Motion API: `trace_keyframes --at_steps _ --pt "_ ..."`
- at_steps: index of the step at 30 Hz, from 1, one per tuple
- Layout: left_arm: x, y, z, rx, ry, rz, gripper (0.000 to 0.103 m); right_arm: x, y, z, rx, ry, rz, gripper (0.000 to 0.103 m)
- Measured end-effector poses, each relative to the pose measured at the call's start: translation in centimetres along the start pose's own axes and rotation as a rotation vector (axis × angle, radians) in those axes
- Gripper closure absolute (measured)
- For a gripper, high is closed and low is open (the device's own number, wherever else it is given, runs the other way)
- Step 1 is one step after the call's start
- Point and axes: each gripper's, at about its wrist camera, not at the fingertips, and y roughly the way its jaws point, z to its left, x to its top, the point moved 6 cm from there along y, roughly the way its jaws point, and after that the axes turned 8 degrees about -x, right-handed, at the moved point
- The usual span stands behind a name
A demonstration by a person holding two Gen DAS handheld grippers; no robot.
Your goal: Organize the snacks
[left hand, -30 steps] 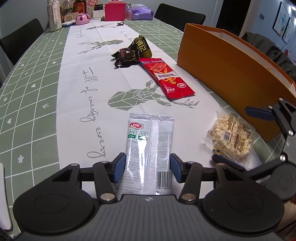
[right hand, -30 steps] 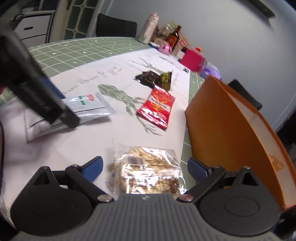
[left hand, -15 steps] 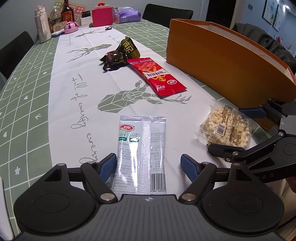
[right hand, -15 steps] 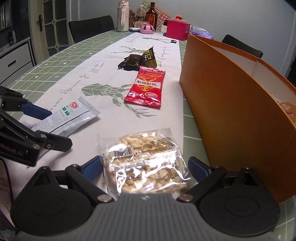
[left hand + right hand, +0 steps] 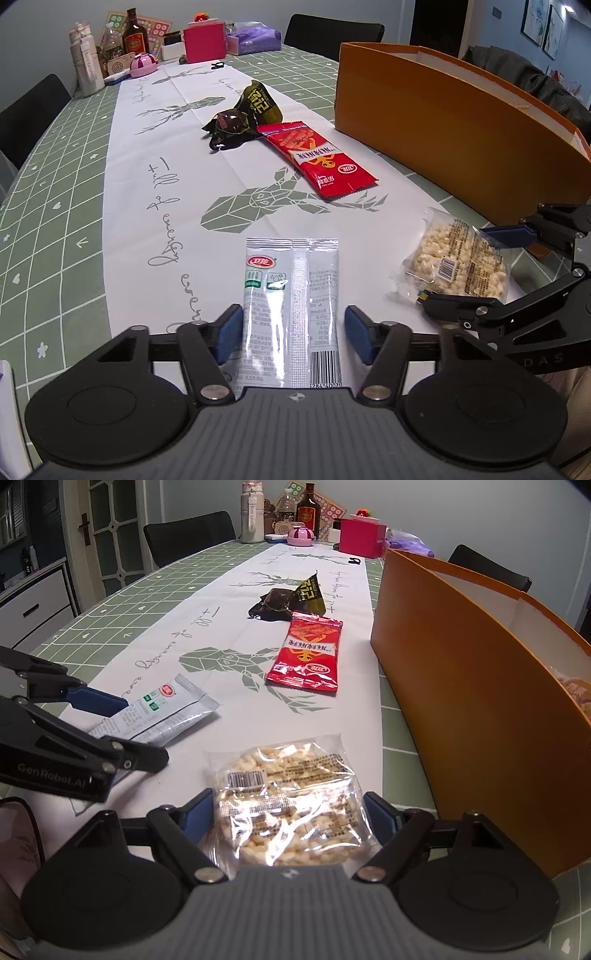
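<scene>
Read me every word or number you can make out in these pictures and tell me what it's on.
"GenRobot.AI": side of the left tool.
"DAS": side of the right tool.
"284 40071": barcode on the silver packet.
Red packet, dark packet, puffed-snack bag, runner script: unreadable.

On the table (image 5: 55, 206), the sachet (image 5: 291, 295) lies near, the rice bag (image 5: 458, 258) to its right, the box (image 5: 443, 122) far right, and the chilli packet (image 5: 317, 158) beyond.

Five snack packs lie beside one orange box (image 5: 443, 122): one silver pack (image 5: 291, 295), one clear pack of puffed bits (image 5: 454, 258), one red pack (image 5: 317, 158), two dark packs (image 5: 243, 114).
</scene>
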Motion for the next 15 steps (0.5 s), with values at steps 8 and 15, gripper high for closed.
trace_keyframes --at_steps 8,15 --pt "0.5 -0.1 -0.4 0.014 -0.02 0.049 0.047 0.4 -0.8 -0.3 -0.019 -0.026 0.033 0.024" --pt "1.5 -1.6 -1.3 0.001 -0.022 0.093 0.047 1.6 -2.8 -0.7 0.003 -0.117 0.04 0.024"
